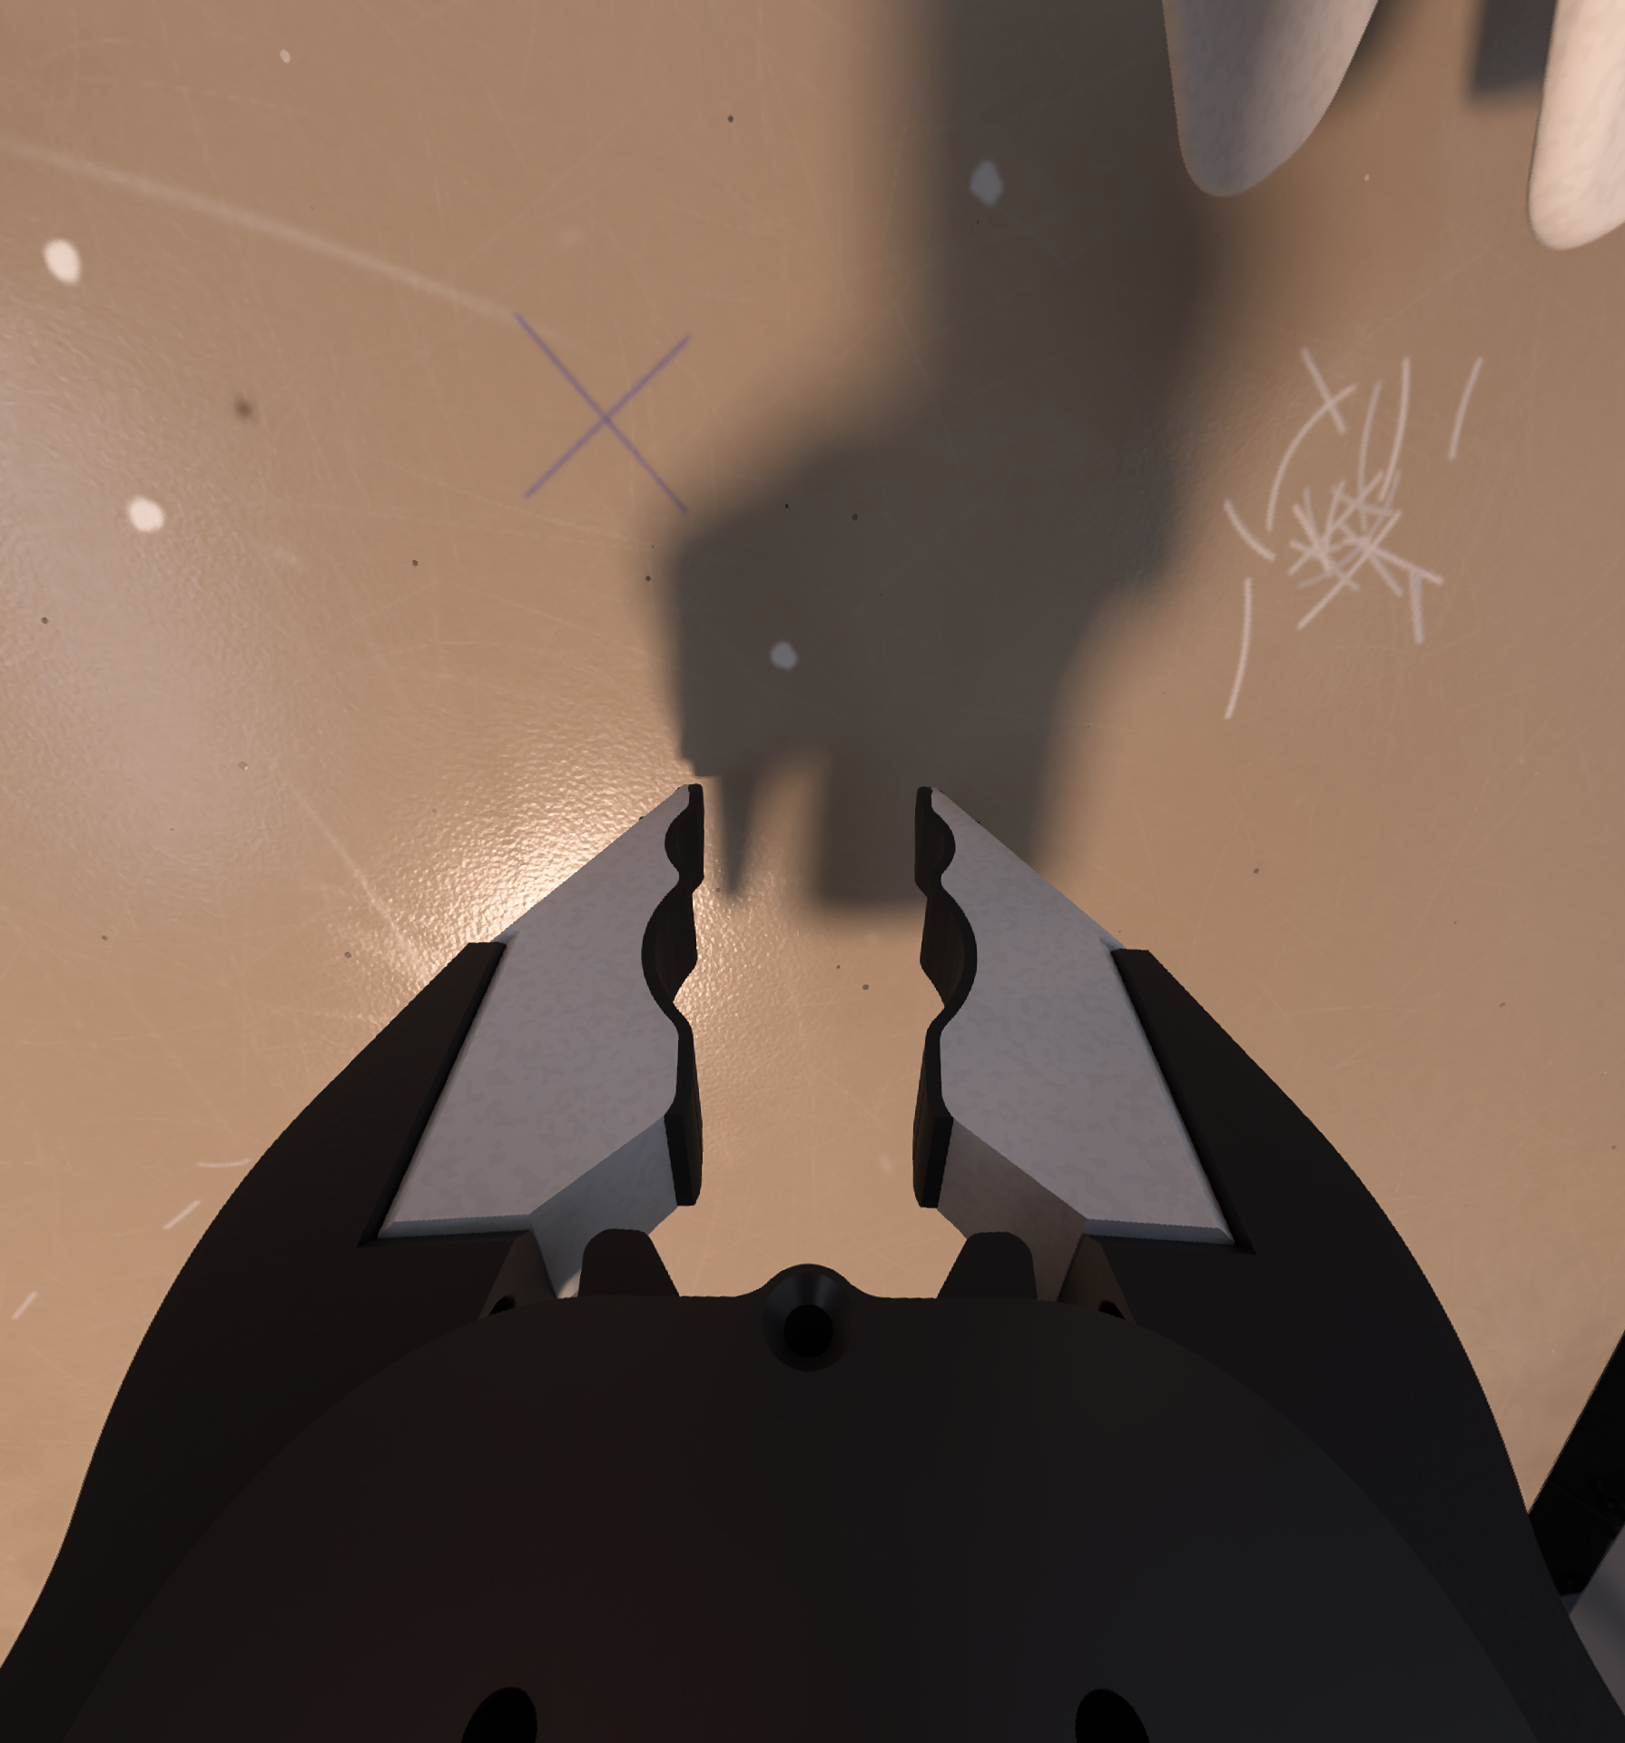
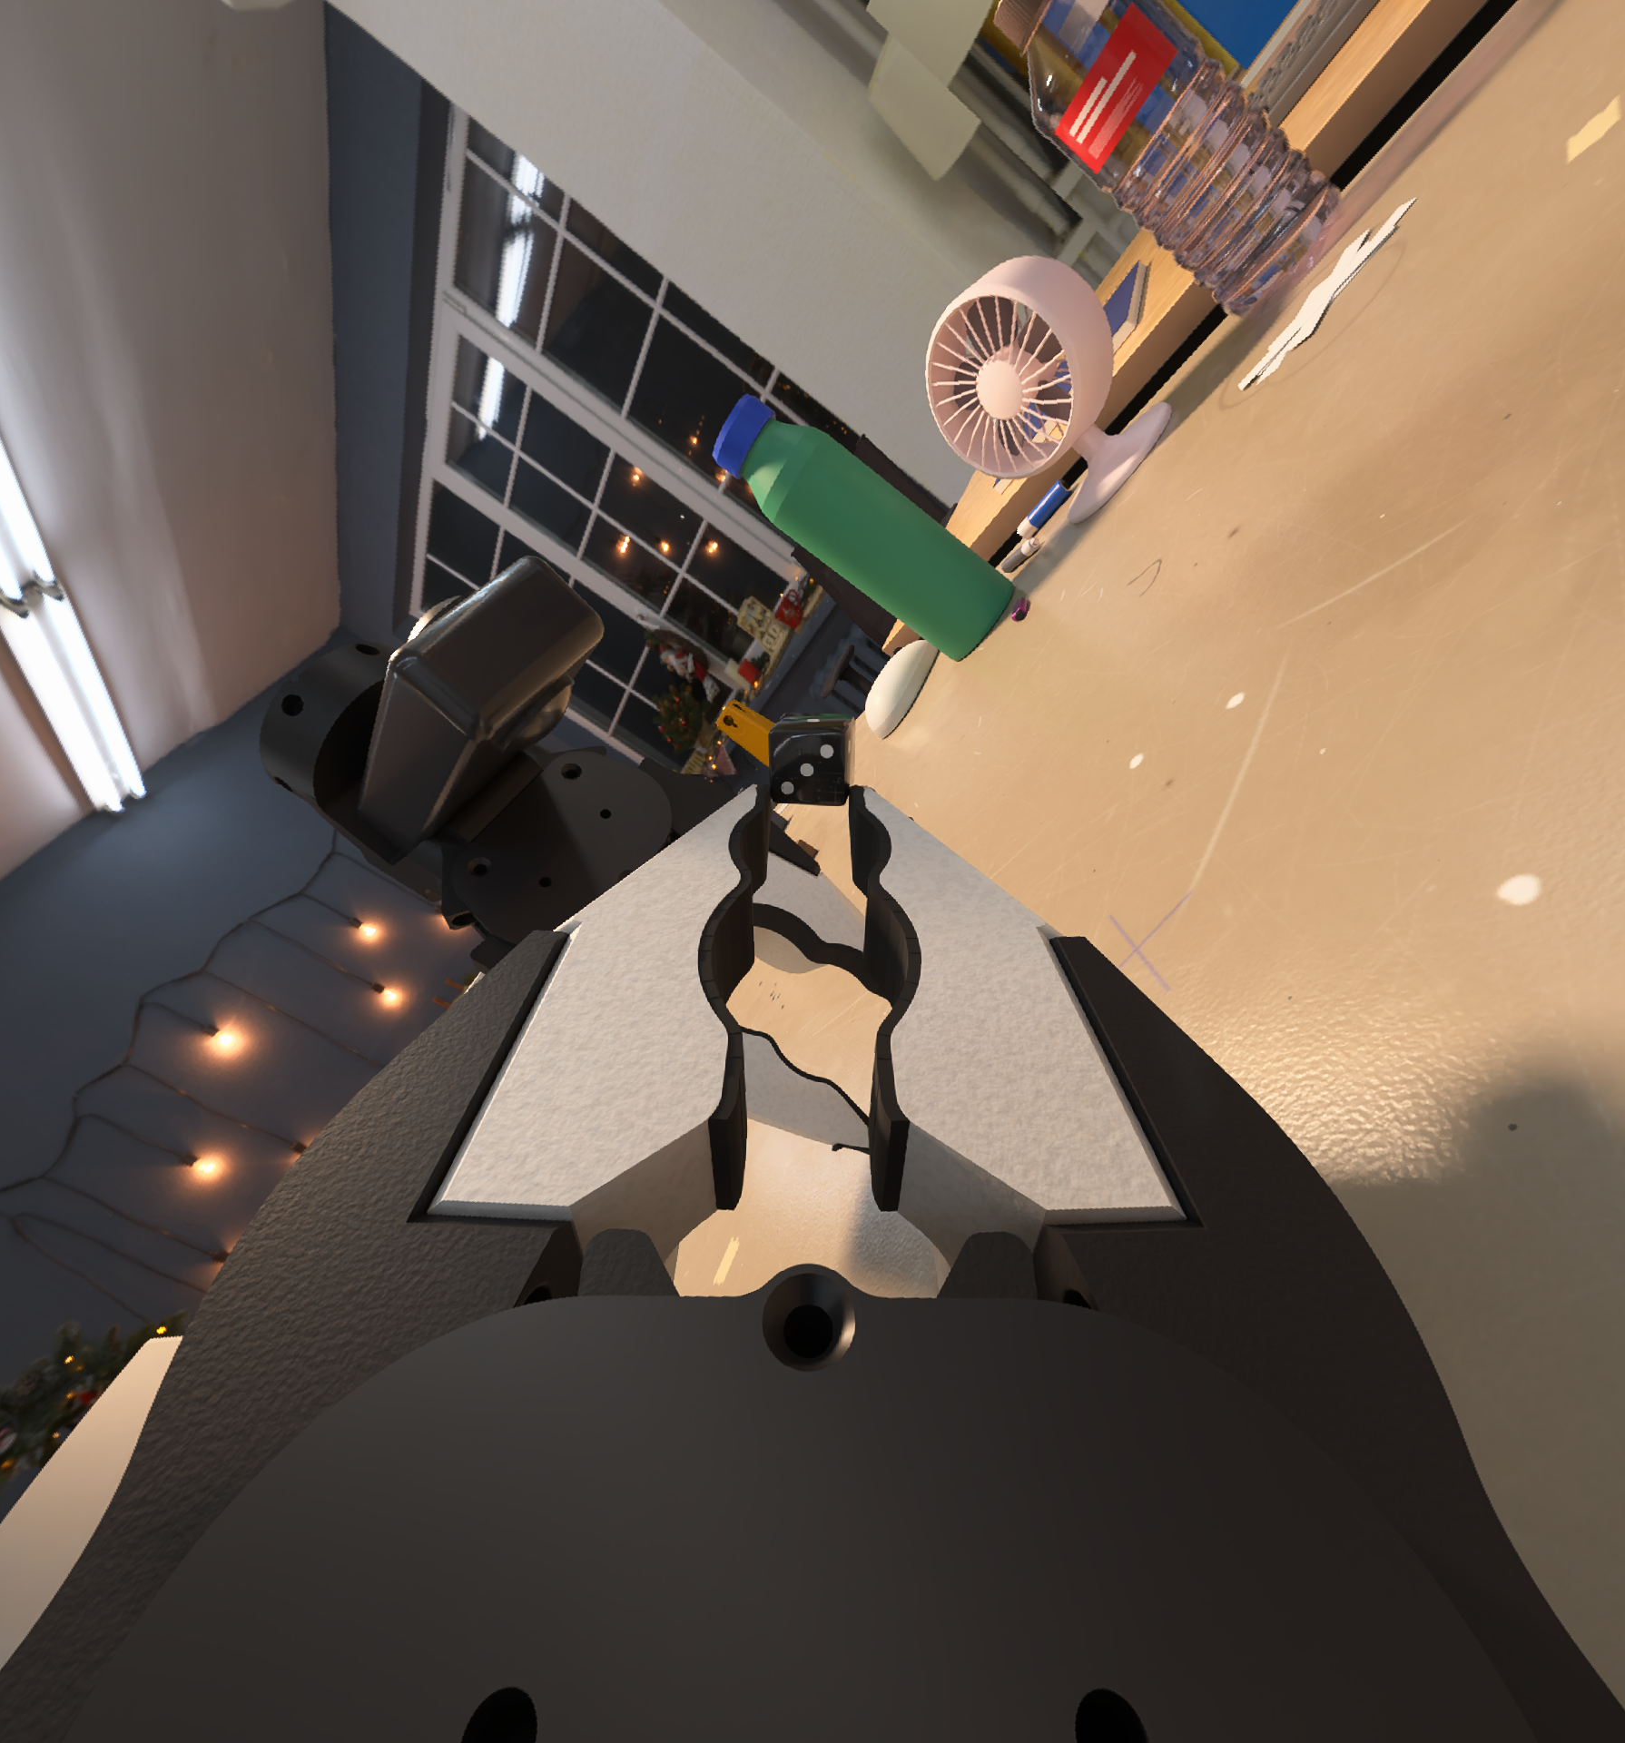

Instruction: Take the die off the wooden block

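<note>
Spanning both views, the tan surface point(image 1: 224, 755) carries pale scratches, white specks and a faint crossed mark point(image 1: 606, 415). In the right wrist view the surface appears tilted on its side, and the room shows behind it: a gridded dark window point(image 2: 582, 396), strings of warm lights point(image 2: 224, 1037) and a ceiling strip lamp point(image 2: 26, 566).

The right gripper point(image 2: 809, 797) pinches the black die point(image 2: 811, 762) between its fingertips, clear of the surface; white pips show on its near face. The wooden block cannot be identified in either view.

Only the right wrist view shows the other items: a green bottle point(image 2: 884, 547) with a blue cap, a pink desk fan point(image 2: 1016, 368), a clear plastic bottle point(image 2: 1186, 160) with a red label, and the left gripper's dark body point(image 2: 469, 698) farther off.

The left wrist view looks straight down on bare surface. The left gripper point(image 1: 809, 792) is spread and holds nothing; its shadow point(image 1: 884, 613) lies ahead. Two pale rounded shapes point(image 1: 1261, 85) enter at the top edge; their identity cannot be determined.
</note>
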Tool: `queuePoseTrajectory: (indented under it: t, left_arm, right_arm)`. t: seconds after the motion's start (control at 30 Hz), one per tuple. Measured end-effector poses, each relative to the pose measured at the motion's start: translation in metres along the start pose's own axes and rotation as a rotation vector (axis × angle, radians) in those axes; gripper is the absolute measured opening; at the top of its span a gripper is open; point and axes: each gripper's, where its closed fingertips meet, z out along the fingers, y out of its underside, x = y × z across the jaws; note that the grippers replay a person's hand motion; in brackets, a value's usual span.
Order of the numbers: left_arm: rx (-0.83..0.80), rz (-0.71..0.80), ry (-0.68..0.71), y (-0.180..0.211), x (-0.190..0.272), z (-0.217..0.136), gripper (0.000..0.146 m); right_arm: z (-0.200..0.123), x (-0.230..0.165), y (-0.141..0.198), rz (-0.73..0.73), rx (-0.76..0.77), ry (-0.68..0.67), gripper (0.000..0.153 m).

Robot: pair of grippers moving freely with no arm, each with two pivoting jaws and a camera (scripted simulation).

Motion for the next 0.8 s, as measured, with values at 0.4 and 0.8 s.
queuePoseTrajectory:
  t: [0.4,0.8]
  left_arm:
    - [0.01,0.048,-0.003,0.001,-0.001,0.001,0.045]
    - [0.023,0.062,0.001,0.001,-0.001,0.001,0.045]
  right_arm:
    - [-0.01,0.005,0.007,-0.04,-0.054,0.077,0.016]
    - [-0.013,0.01,0.015,0.149,-0.027,0.071,0.016]
